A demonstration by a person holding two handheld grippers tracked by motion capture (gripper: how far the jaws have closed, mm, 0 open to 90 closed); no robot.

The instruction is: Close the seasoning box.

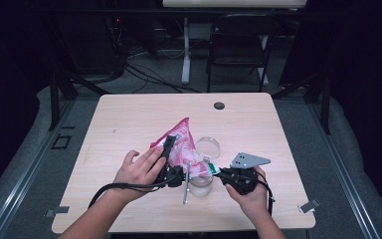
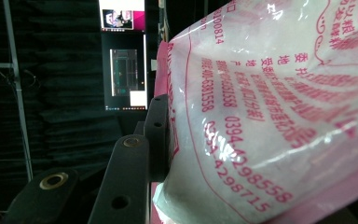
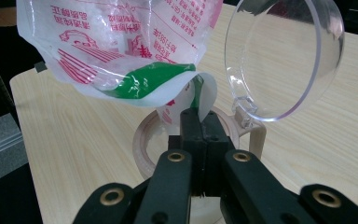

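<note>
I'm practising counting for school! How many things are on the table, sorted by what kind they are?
Bags: 1, the pink and white bag
Jars with a clear flip lid: 1, the jar
Small dark round things: 1, the round thing near the far edge
Hand-held grippers: 2, left hand-held gripper, right hand-held gripper
Total: 5

The bag (image 1: 181, 144) and open lid (image 1: 208, 147) crowd the jar (image 1: 201, 184); the worktop (image 1: 129, 114) beyond lies free.

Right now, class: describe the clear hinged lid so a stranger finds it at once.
Start at the wooden table, then find the pink-and-white bag held above its middle. Beside the bag stands a round transparent lid, hinged open on a jar: the see-through disc.
</note>
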